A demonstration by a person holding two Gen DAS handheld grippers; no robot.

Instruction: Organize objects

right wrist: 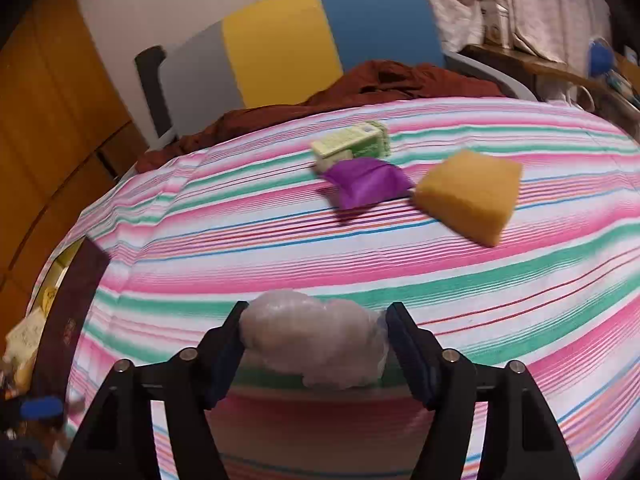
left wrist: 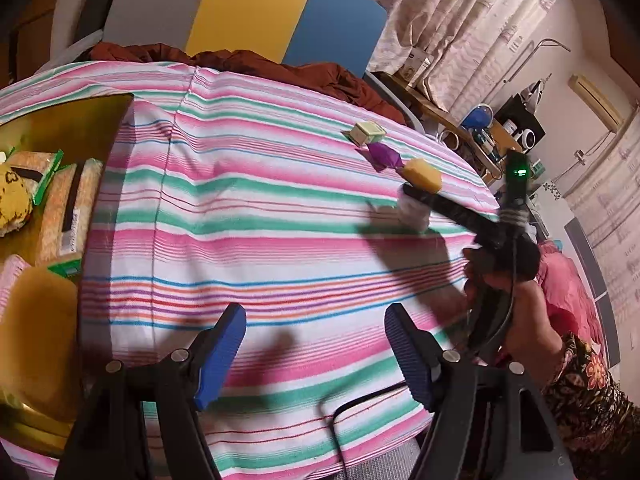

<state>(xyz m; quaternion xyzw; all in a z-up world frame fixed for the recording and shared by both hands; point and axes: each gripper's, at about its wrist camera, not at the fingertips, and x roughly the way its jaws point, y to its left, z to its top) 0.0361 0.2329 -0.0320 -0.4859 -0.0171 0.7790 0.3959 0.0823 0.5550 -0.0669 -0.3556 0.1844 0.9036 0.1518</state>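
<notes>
Over the striped cloth (left wrist: 280, 208), my left gripper (left wrist: 316, 344) stands spread, nothing between its fingers; the white bundle (left wrist: 414, 212) lies well ahead, at my right gripper (left wrist: 412, 196). From the right wrist, the white bundle (right wrist: 316, 344) lies crosswise between my right gripper (right wrist: 316, 354) fingers, both pads touching it.

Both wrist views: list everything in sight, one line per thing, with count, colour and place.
striped cloth: one, pink, green and white, covering the table
white bundle: one, whitish, between the right gripper's fingers
sponge: one, yellow, far right on cloth
purple pouch: one, left of the sponge
green box: one, pale green, behind the pouch
tray: one, golden, left edge, holding packets
chair: one, grey, yellow and blue, behind table
left gripper: one, black with blue fingers, open, empty
right gripper: one, black, around the bundle
</notes>
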